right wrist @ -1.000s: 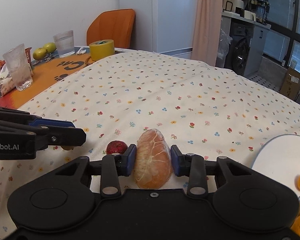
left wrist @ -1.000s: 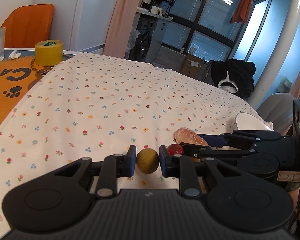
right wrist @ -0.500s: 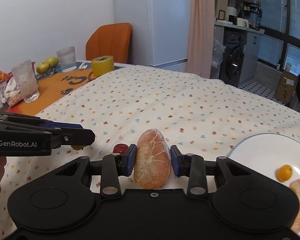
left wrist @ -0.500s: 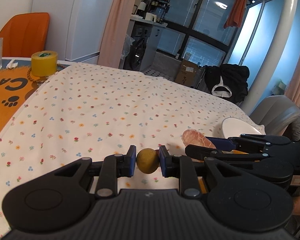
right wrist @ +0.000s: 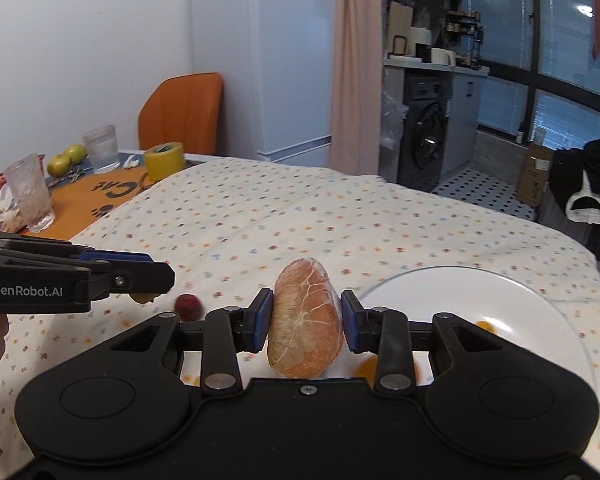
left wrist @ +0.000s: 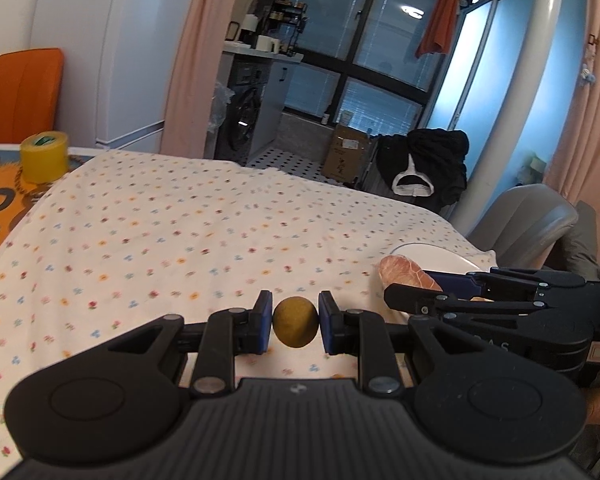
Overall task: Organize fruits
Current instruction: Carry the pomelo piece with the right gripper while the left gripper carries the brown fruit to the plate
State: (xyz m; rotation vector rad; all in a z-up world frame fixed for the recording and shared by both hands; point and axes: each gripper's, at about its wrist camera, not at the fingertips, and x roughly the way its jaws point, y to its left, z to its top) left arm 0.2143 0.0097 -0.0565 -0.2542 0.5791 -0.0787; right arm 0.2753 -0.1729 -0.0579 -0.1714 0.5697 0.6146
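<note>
Left gripper (left wrist: 295, 322) fingers pinch small brown-green fruit (left wrist: 295, 322), right gripper (right wrist: 305, 322) squeezes wrapped pomelo segment (right wrist: 305, 322); slick wrap might slip before plate (right wrist: 500, 292).

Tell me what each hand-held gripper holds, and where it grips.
Left hand-held gripper: small round fruit, pinched at its sides. Right hand-held gripper: peeled citrus segment, pinched across its middle.

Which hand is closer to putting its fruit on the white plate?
Probably the right. The right gripper, shut on the peeled pomelo segment, is beside the white plate. The left gripper, holding the small yellow-green fruit, sits farther left.
</note>
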